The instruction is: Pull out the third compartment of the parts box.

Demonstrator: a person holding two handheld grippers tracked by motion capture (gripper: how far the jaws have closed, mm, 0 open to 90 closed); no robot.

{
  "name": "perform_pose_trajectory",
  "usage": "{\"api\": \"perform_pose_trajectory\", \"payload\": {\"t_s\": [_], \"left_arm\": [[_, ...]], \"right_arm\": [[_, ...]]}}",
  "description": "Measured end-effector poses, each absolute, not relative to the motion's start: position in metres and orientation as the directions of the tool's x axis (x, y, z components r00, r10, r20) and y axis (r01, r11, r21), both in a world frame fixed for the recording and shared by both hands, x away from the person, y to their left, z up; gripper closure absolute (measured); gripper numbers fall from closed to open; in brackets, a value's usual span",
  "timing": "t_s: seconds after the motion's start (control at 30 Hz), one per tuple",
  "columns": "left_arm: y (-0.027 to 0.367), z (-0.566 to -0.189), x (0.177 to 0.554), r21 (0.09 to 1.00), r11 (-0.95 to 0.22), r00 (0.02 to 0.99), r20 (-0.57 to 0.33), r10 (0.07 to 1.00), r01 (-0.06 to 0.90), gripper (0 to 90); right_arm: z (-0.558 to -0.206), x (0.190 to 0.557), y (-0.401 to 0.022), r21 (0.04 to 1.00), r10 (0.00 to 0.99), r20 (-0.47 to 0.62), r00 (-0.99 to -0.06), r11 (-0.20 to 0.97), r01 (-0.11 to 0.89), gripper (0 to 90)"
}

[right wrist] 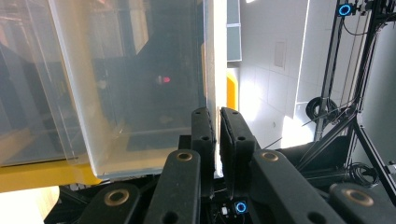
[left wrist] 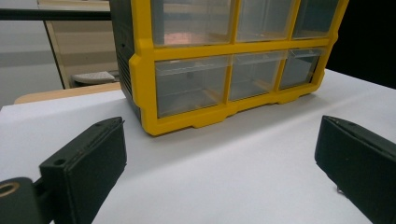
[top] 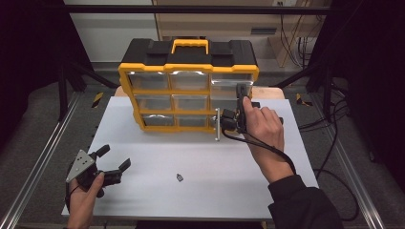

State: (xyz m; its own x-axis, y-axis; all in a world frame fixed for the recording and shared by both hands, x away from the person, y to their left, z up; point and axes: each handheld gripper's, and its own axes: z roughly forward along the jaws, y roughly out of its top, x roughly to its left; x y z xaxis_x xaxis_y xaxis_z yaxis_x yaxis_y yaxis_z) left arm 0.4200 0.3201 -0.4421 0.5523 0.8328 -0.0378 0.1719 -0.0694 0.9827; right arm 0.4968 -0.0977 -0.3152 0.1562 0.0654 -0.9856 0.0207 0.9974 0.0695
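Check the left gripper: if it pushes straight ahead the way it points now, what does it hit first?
Probably the yellow organizer: its bottom left drawer sits dead ahead of the open left gripper, with bare white table between. Depth is hard to judge, and the fingers may scrape the table first if they angle downward.

The person's right hand (top: 261, 125) comes in from the lower right on a dark-sleeved forearm, reaching forward and a little leftward across the table. It wraps the body of the right gripper (top: 220, 123), forefinger stretched along the top. That gripper lies turned on its side, pointing left, and in the right gripper view its two black jaws stand nearly together, with only a thin sliver between the pads (right wrist: 204, 140).

The left hand (top: 85, 196) rests low at the near left corner, holding the left gripper (top: 113, 158) angled forward and to the right. Its jaws are spread wide with nothing between them.
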Motion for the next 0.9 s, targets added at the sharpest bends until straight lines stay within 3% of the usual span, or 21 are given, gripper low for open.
{"api": "perform_pose_trajectory", "payload": {"t_s": [0.9], "left_arm": [[0.32, -0.442, 0.42, 0.982, -0.069, 0.551, -0.038, 0.834, 0.173, 1.9]], "right_arm": [[-0.313, 0.474, -0.099, 0.079, 0.076, -0.988, 0.138, 0.997, 0.013, 84.8]]}}
